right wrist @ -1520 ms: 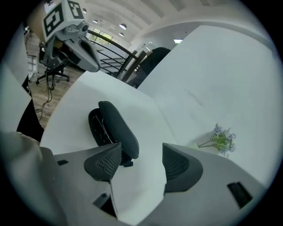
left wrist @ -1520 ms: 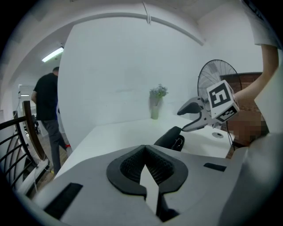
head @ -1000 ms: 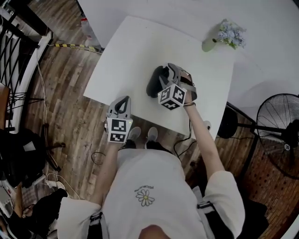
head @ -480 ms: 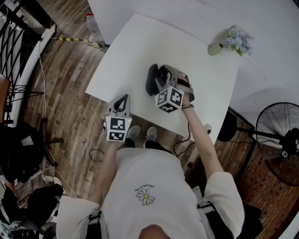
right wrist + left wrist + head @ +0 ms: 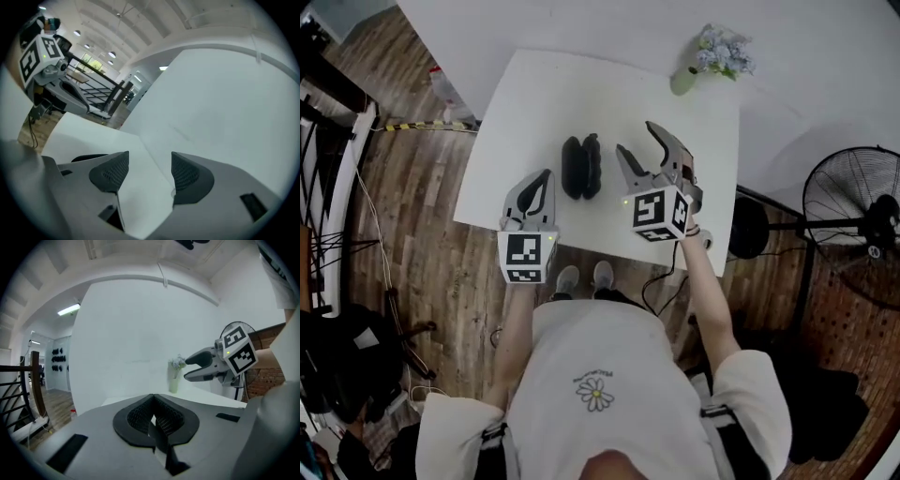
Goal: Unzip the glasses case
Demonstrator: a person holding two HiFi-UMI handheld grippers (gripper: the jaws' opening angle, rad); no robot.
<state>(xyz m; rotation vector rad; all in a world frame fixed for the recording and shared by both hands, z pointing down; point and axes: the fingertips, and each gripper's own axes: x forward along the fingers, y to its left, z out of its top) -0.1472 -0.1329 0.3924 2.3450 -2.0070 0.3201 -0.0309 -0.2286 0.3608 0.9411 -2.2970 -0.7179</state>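
The black glasses case (image 5: 581, 166) lies on the white table (image 5: 534, 103), near its front edge, and shows as two dark lobes side by side. My left gripper (image 5: 544, 178) is shut and empty, just left of the case at the table's edge; in the left gripper view its pads (image 5: 152, 414) meet. My right gripper (image 5: 639, 141) stands open and empty just right of the case, apart from it. In the right gripper view its jaws (image 5: 145, 171) are wide apart over bare table, with a dark sliver of the case (image 5: 86, 158) behind the left jaw.
A small green vase of pale flowers (image 5: 712, 56) stands at the table's far right corner. A standing fan (image 5: 853, 225) is on the floor to the right, a bottle (image 5: 445, 89) on the floor to the left, and a white wall lies behind the table.
My right gripper has left the case, moved right and opened. The case now lies free between the two grippers. My left gripper has come up to the table edge.
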